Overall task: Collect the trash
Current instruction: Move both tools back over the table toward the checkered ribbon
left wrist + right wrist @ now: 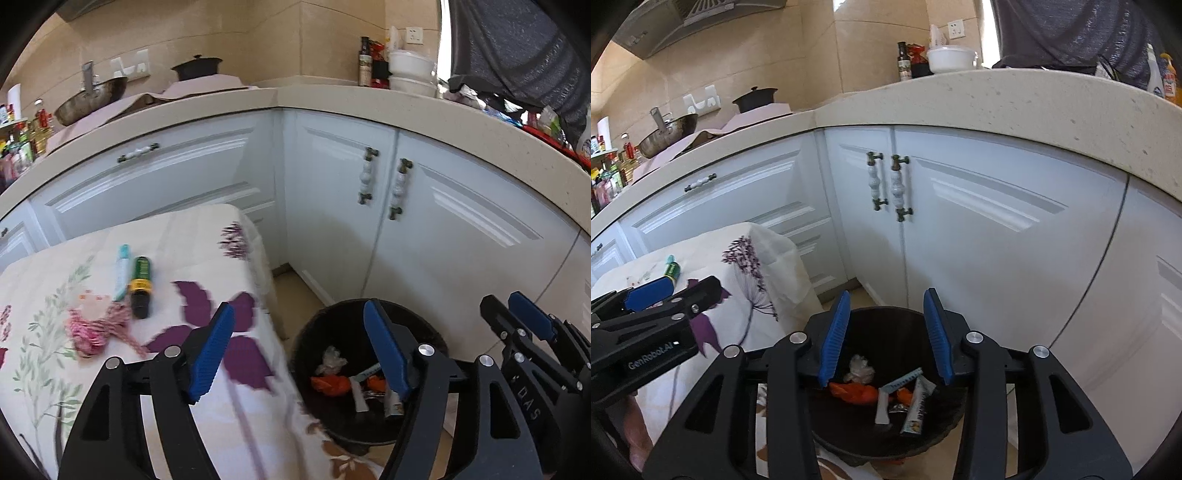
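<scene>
- Your left gripper (299, 347) stands wide with nothing between its blue ribbed pads, straddling the edge of the table and the round black waste bin (436, 332) on the floor.
- Your right gripper (886, 334) hangs over that same bin, its jaws partly apart and bare; whatever it carried looks already dropped.
- The bin holds the trash gathered so far: an orange crumpled wrapper (853, 393), a clear crinkled plastic scrap (860, 369), a white and blue tube (918, 410) and a flat light-blue sachet (899, 380).
- Trash still waits on the table draped in a white cloth with purple flowers (229, 373): a tangle of pink and white string (94, 326), a small green bottle with a yellow band and black cap (140, 286), and a pale teal tube (121, 271) lying just beside the bottle.
- The step in hand, by my reading, is to go back for one of these. Take the left gripper, since it is nearer.
- For the string, come down over the thick middle of the tangle, not a loose end, so that it lifts as one bunch.
- For the bottle, close across its body, pads on the two long sides; it is round and may roll toward the teal tube.
- Keep the pads from pinching the cloth, or you will drag it and everything on it.
- The white cabinet doors (424, 221) with their ceramic handles stand close behind the bin, and the cloth's corner hangs next to its rim, so carry each piece well over the opening before you let go.
- Keep your two grippers apart; they are side by side now.
</scene>
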Demonstrator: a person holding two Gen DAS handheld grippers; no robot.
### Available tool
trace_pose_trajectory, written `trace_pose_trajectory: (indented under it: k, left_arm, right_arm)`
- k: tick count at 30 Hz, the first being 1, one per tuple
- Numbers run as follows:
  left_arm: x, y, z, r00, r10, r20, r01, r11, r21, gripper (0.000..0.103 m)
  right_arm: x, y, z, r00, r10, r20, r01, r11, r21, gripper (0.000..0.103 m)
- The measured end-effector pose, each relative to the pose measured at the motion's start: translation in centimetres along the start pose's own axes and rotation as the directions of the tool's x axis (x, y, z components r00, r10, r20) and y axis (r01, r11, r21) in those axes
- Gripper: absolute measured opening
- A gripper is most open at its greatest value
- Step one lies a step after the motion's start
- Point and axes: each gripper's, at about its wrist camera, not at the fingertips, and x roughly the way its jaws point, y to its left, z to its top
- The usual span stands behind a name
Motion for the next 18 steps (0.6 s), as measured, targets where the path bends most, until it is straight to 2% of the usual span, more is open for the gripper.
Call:
trace_pose_trajectory:
  k: [5, 18]
  left_arm:
    - [-1.1, 3.5, -0.2, 0.999, 0.052, 0.005, -0.051, 0.998, -0.03, 0.071]
    - [-4.0, 13.3, -1.5, 0.982, 0.19, -0.004, -0.189, 0.974, -0.124, 0.072]
  right_arm:
    - [-0.1, 2.5, 0.4, 0.999, 0.038, 0.006, -0.037, 0.999, -0.019, 0.046]
    - [-0.2, 11.1, 1.3, 0.985, 0.173, -0.013, -0.173, 0.98, -0.102, 0.046]
